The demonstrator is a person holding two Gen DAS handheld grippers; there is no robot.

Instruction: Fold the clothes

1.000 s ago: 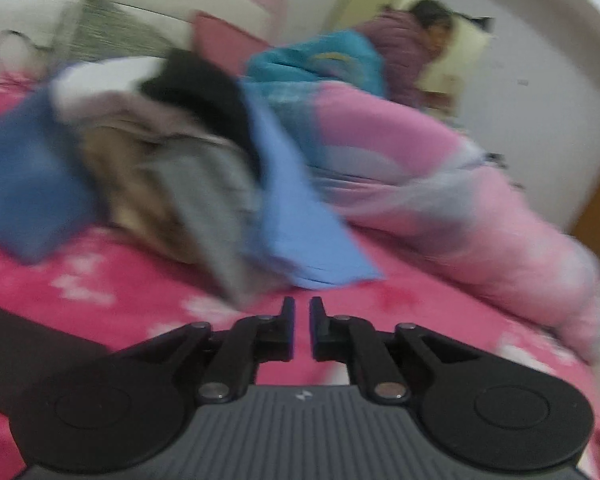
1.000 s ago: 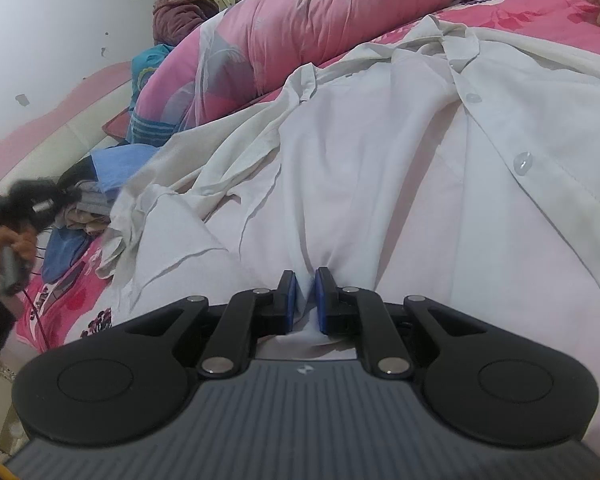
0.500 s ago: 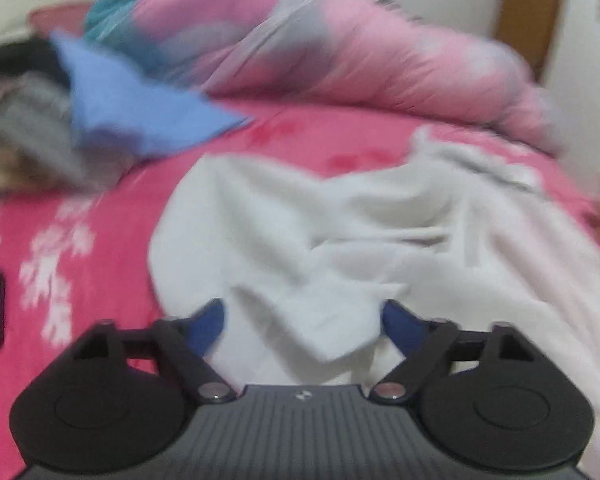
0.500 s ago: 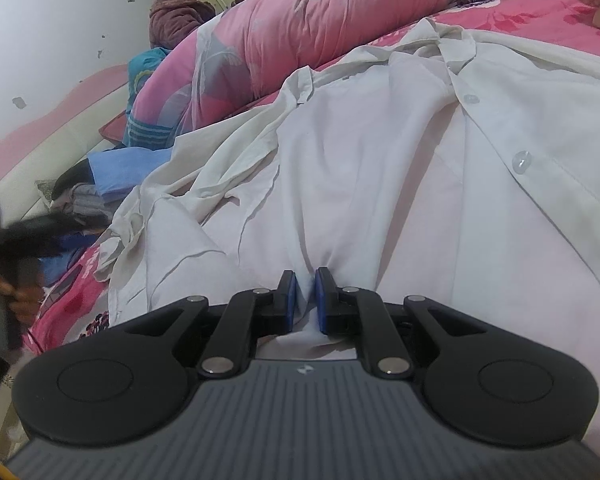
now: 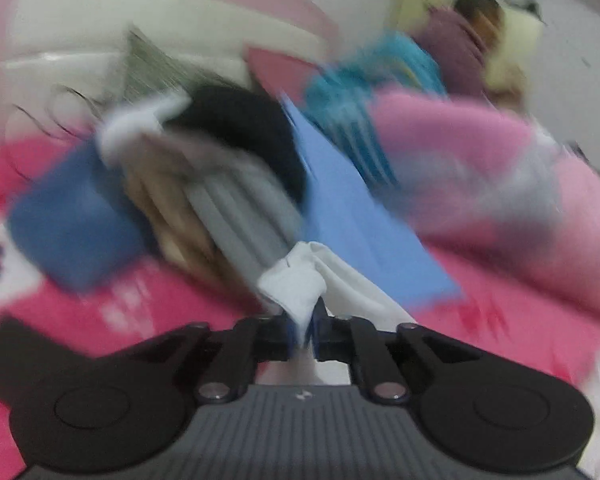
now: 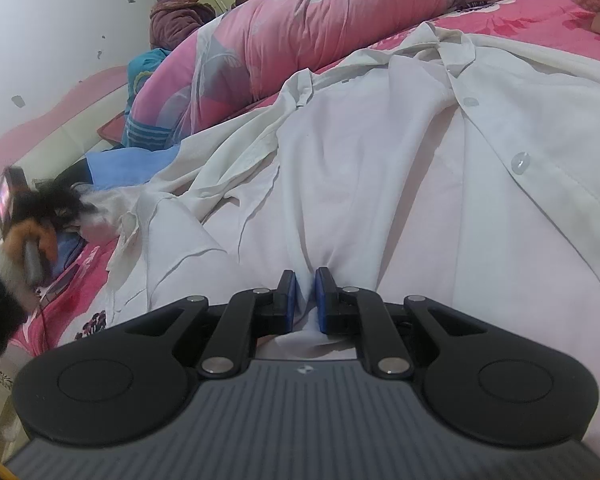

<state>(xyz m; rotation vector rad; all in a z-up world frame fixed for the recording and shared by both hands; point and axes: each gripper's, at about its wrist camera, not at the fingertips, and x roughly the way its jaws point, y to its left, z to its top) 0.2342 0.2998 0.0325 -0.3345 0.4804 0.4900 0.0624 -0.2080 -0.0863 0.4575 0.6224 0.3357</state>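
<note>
A white button-up shirt [image 6: 380,152] lies spread on the pink bed sheet [image 6: 80,264]. My right gripper [image 6: 305,280] is shut on a pinch of its lower edge, right in front of the camera. In the blurred left wrist view, my left gripper [image 5: 305,320] has a bunched white sleeve end [image 5: 300,284] between its blue pads, and its jaws are closing on it. The right wrist view shows that left gripper [image 6: 48,204] far left, held by a hand [image 6: 24,240], with the sleeve [image 6: 104,212] drawn out toward it.
A heap of clothes [image 5: 204,184] in blue, beige, grey and black lies ahead of the left gripper, with a light blue cloth [image 5: 352,220] beside it. A rolled pink duvet [image 6: 300,28] runs along the far side. A person [image 6: 176,12] sits beyond it.
The left gripper opened wide over the white sleeve end, then closed on it and swung back to face the clothes heap. The right gripper has kept still, shut on the shirt.
</note>
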